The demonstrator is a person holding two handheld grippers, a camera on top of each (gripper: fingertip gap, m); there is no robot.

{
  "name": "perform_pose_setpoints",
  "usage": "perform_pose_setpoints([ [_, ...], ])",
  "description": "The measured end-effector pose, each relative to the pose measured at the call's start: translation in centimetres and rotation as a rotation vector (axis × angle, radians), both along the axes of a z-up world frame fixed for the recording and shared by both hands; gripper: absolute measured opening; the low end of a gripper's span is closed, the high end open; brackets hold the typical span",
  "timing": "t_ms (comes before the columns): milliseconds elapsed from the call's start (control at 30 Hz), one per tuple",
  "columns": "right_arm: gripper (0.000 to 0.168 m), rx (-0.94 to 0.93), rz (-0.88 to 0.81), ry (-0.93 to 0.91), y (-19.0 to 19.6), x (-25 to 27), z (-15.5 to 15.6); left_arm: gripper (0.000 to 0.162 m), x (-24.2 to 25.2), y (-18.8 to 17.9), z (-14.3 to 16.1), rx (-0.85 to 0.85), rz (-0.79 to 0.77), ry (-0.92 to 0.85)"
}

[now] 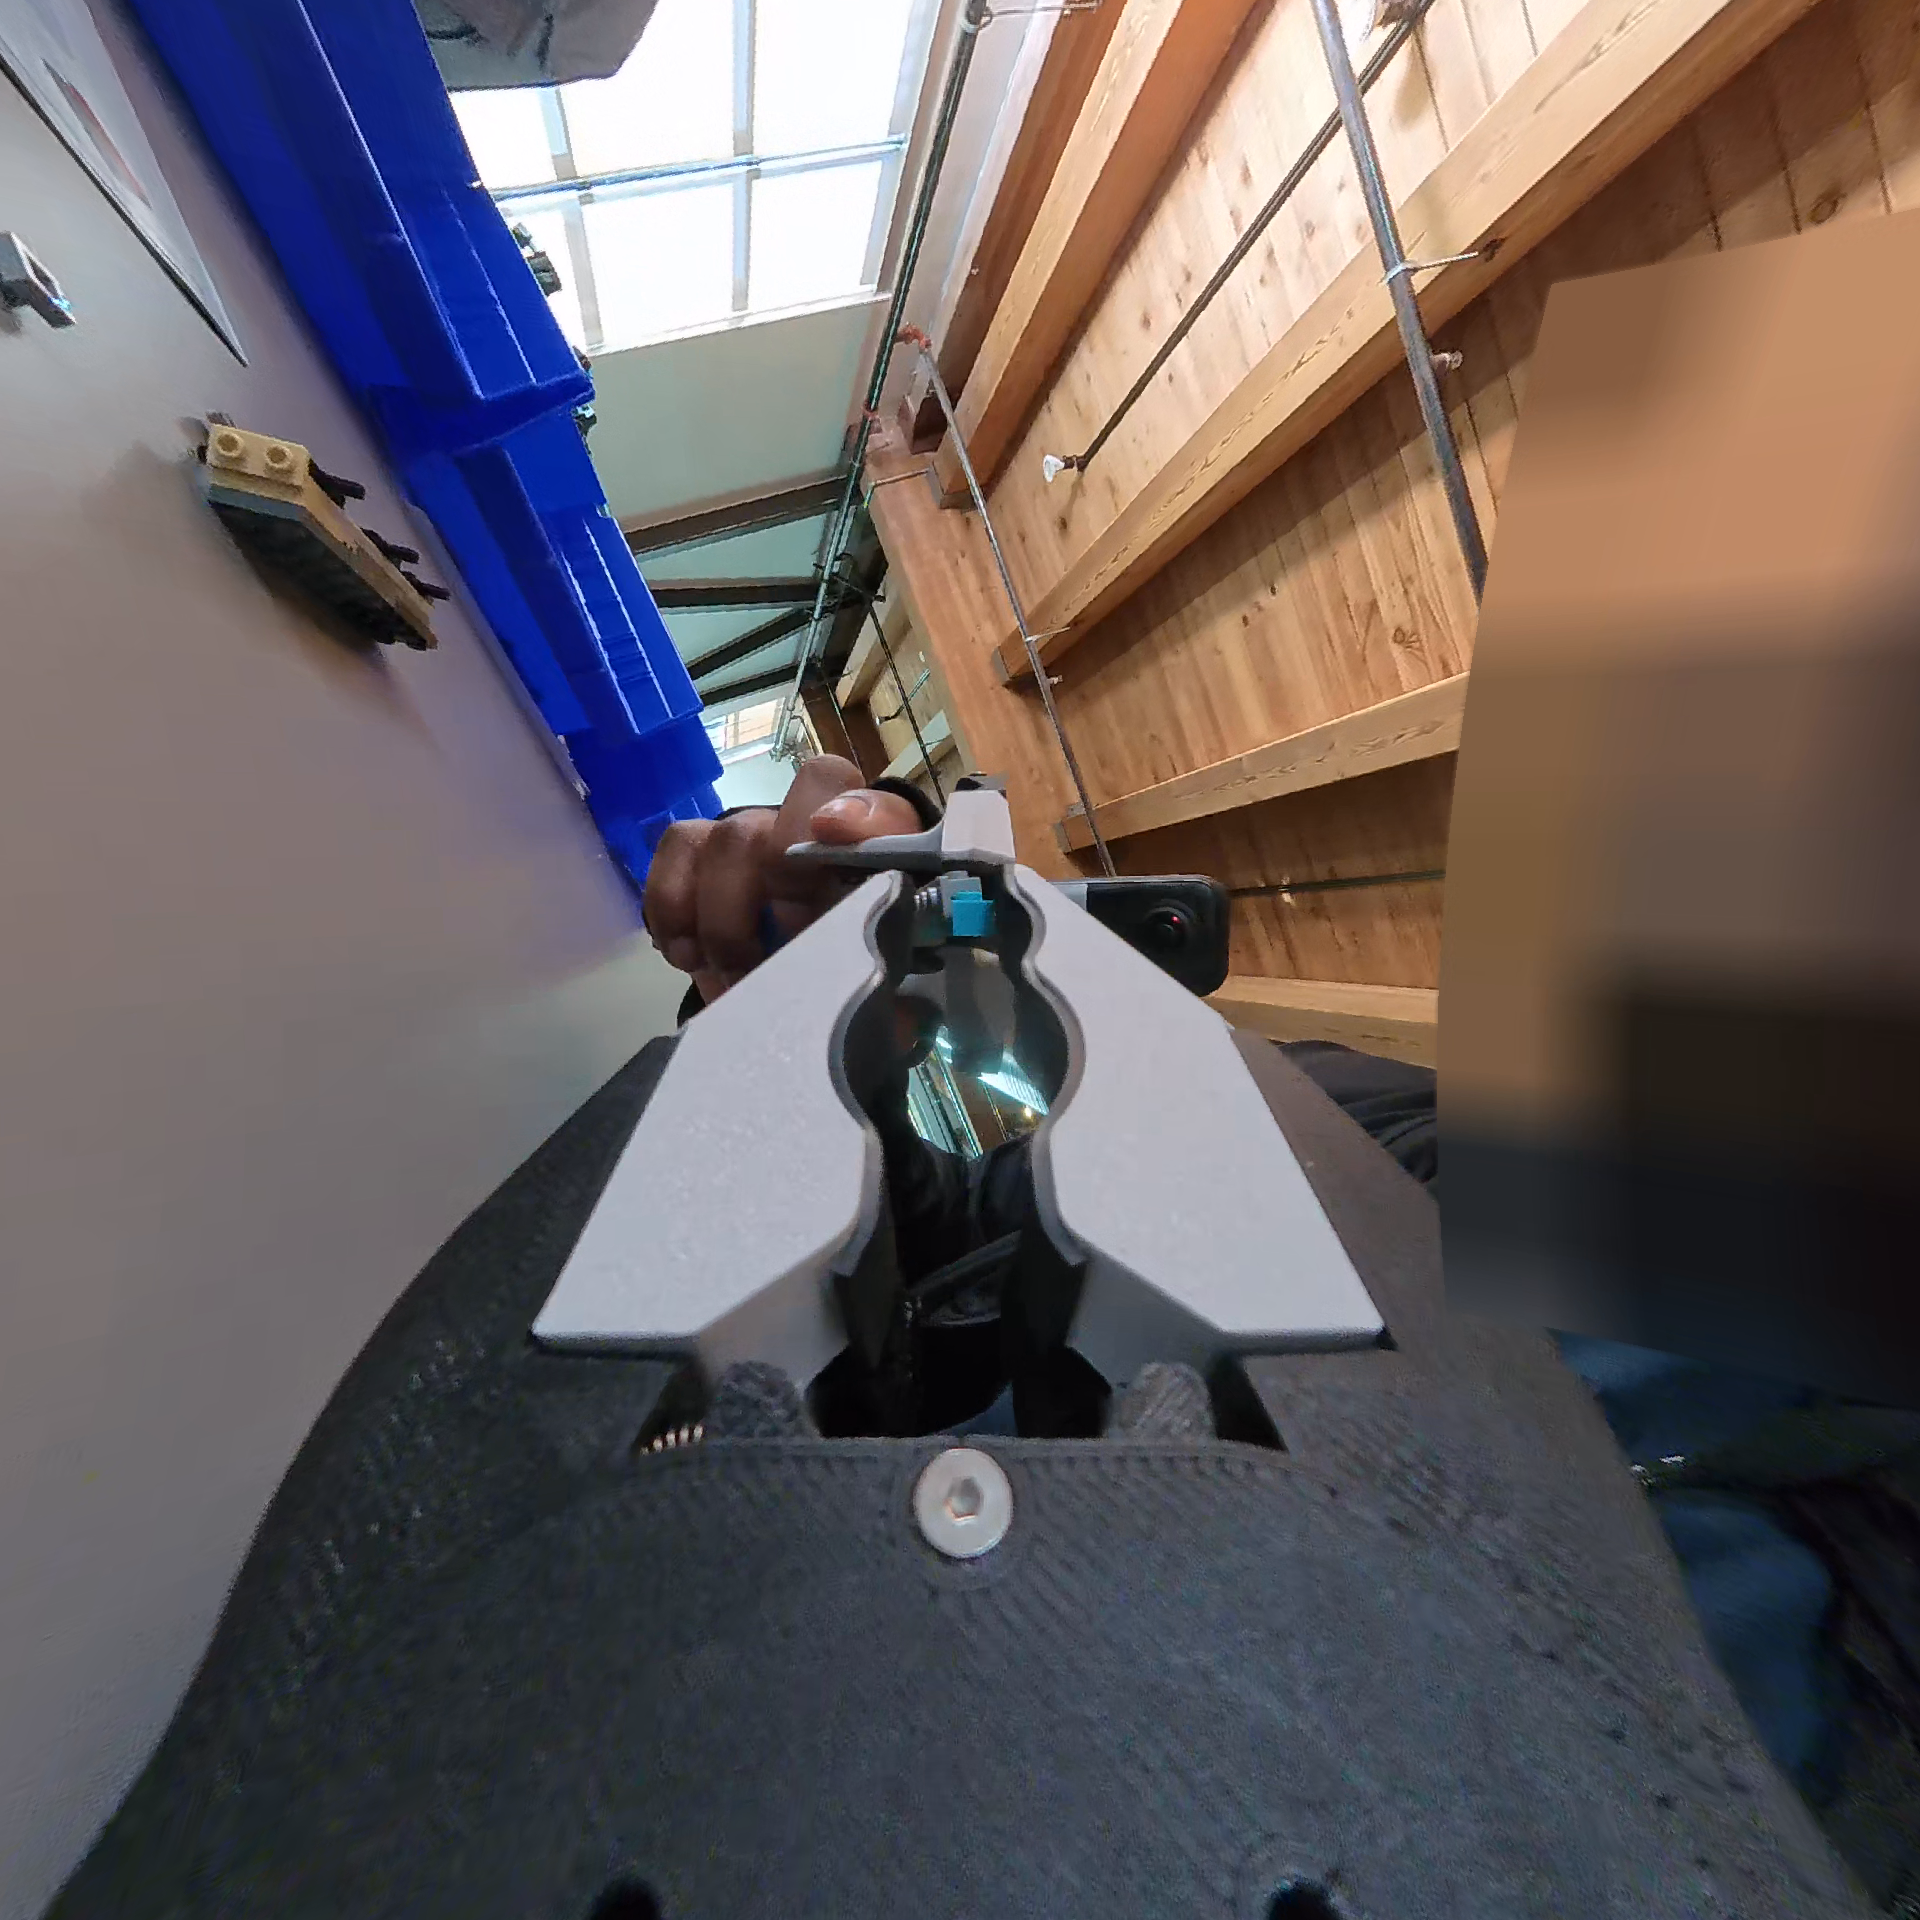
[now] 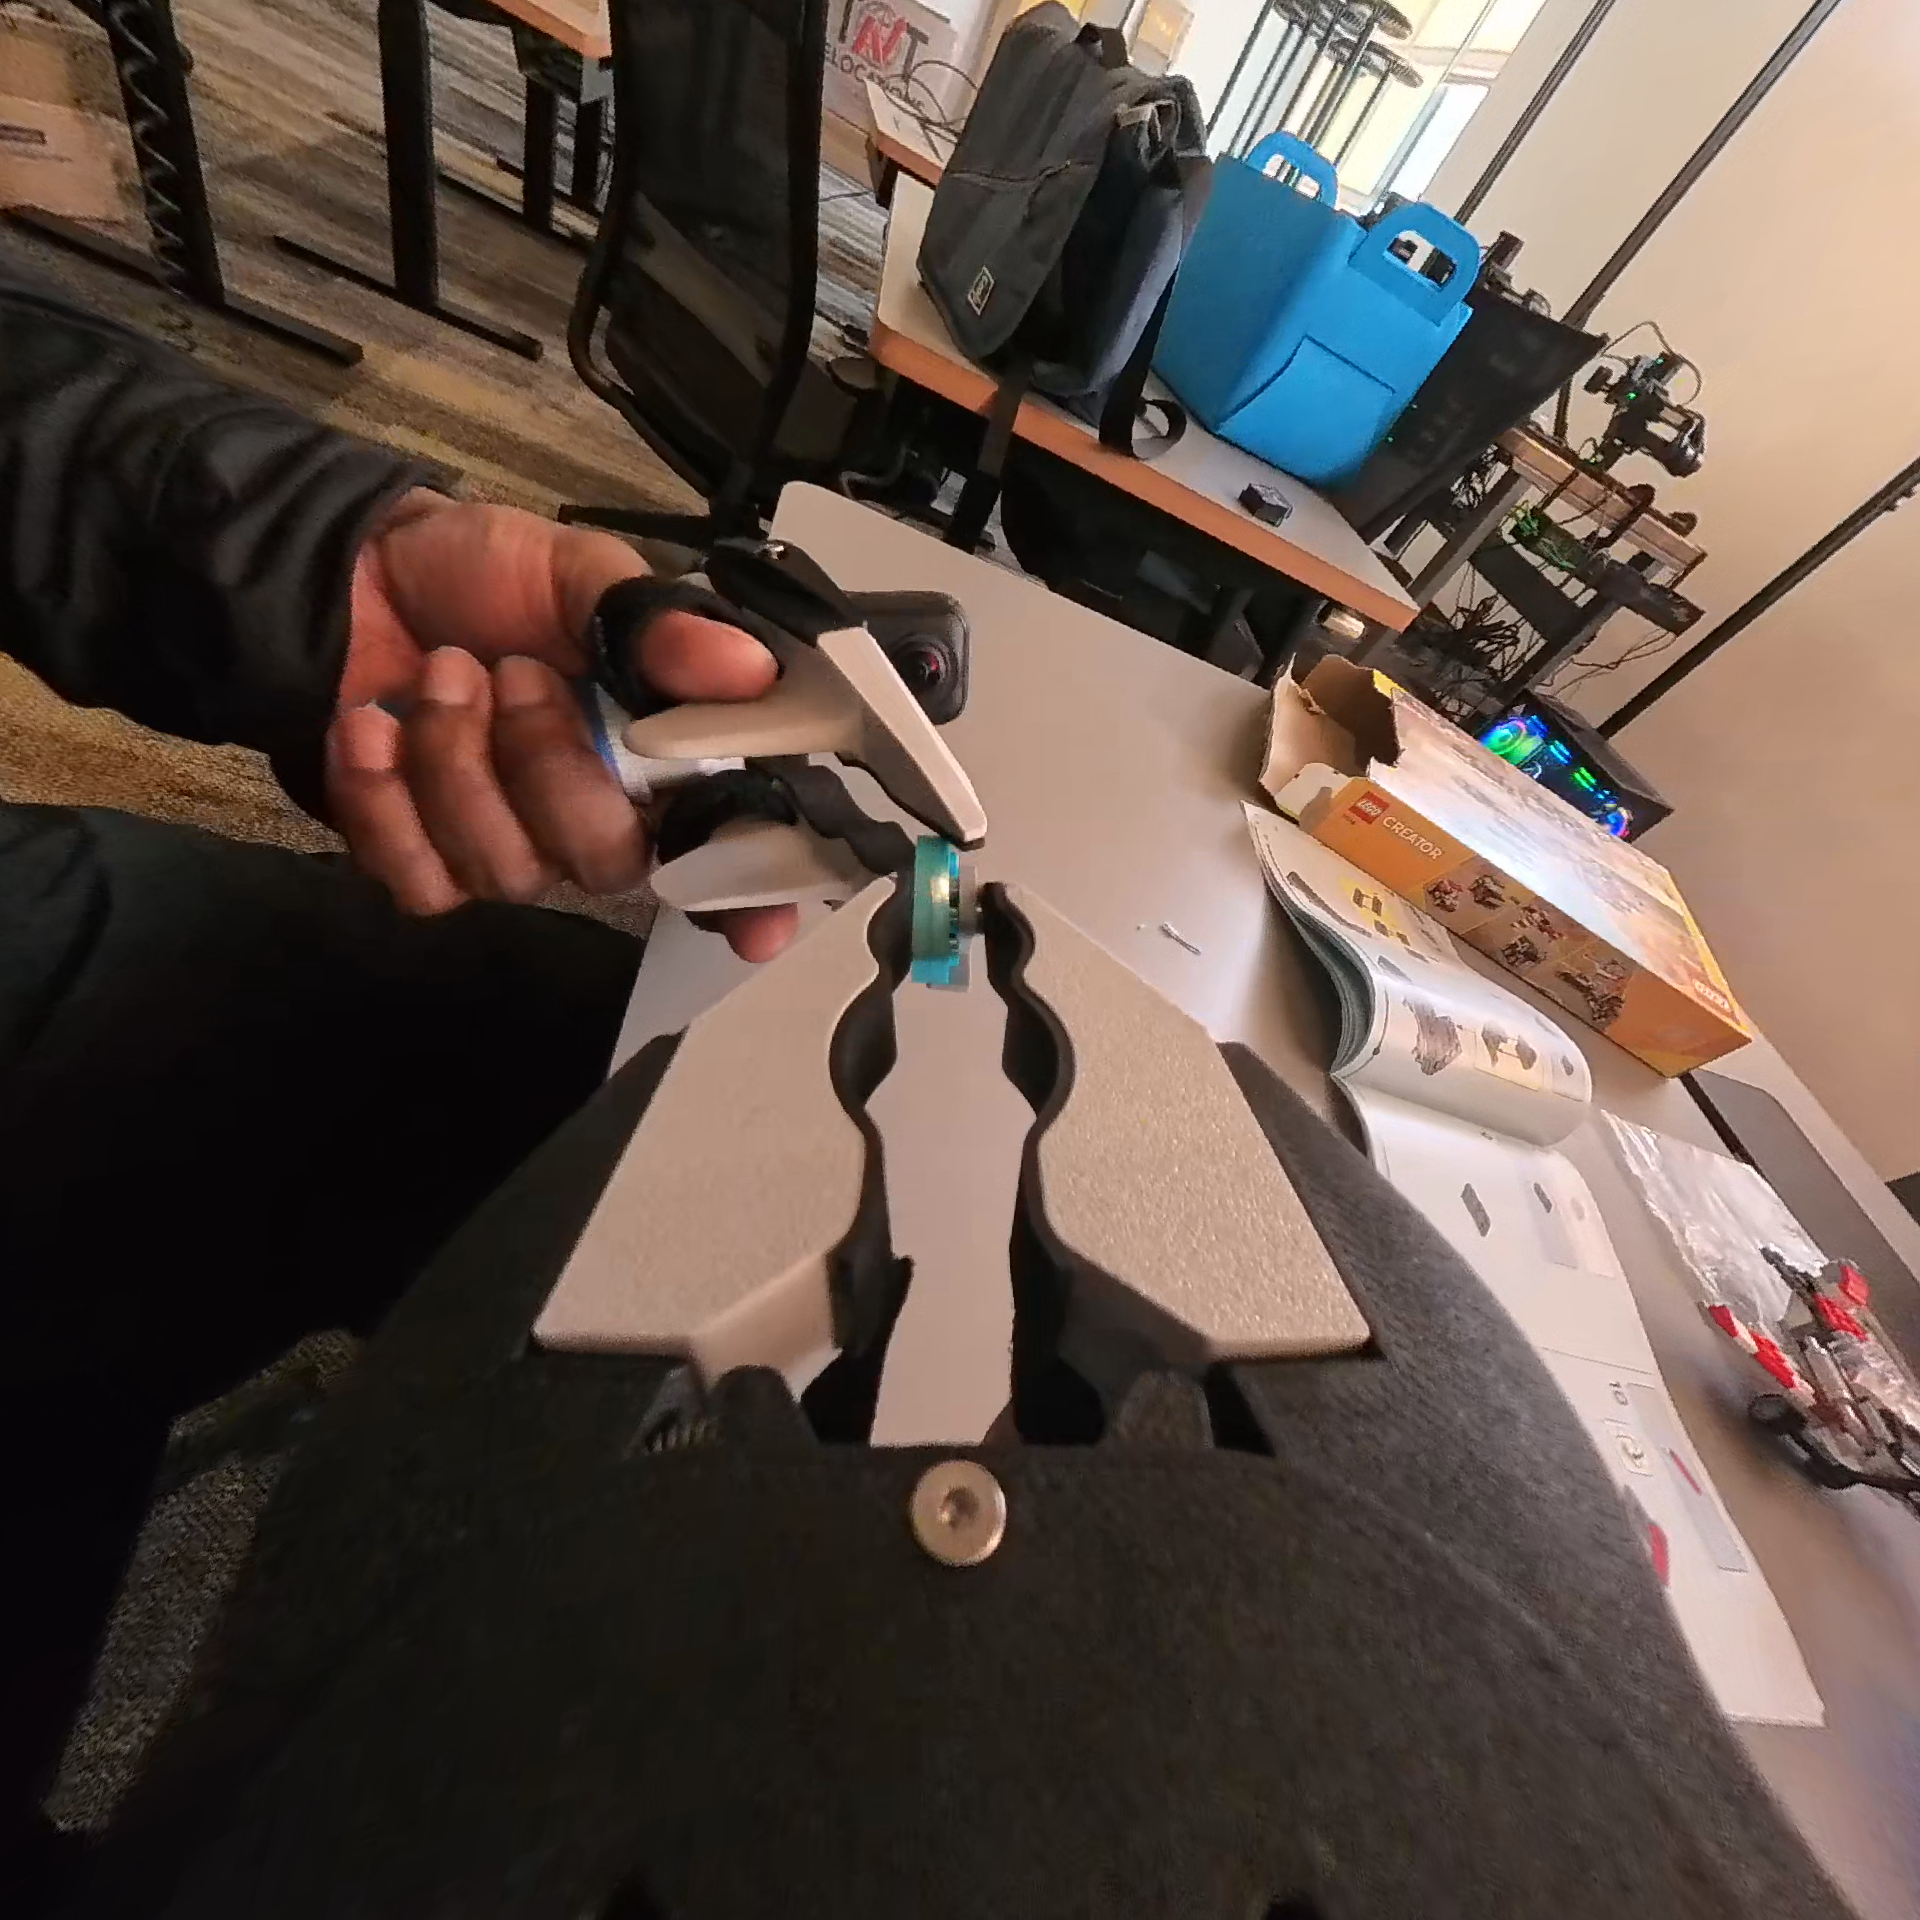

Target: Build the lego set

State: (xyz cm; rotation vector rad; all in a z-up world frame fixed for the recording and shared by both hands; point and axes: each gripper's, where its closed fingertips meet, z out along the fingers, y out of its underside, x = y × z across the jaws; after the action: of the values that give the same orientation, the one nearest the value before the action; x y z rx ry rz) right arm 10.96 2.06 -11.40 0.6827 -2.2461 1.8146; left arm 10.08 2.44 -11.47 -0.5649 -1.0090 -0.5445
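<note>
Fingertips of your left gripper point(image 1: 951, 914) meet a small blue and grey lego piece point(image 1: 961, 916), which sits right between the tips of both tools, above the grey table point(image 2: 1122, 748). From your left gripper it lies straight ahead, closed between the fingers. Your right gripper point(image 2: 940, 920) also clenches it at the very tips, where it shows as a teal disc point(image 2: 935, 920) standing on edge, long axis along the fingers. Both tools are equally near and cross at an angle. I judge you will press the parts together next; a tilt may let it slip.
</note>
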Motion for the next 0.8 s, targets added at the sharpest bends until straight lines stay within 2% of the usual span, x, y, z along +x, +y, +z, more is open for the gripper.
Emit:
perform_pose_setpoints([
  [500,0.014,-0.003,-0.023,-0.087,0.30,0.03,0.20,0.019,0.32,0.48,-0.01,-0.007,-0.031,-0.002],
  [800,0.014,-0.013,-0.085,-0.064,0.38,-0.60,0.24,0.018,0.40,1.03,-0.25,-0.021,-0.046,-0.009],
])
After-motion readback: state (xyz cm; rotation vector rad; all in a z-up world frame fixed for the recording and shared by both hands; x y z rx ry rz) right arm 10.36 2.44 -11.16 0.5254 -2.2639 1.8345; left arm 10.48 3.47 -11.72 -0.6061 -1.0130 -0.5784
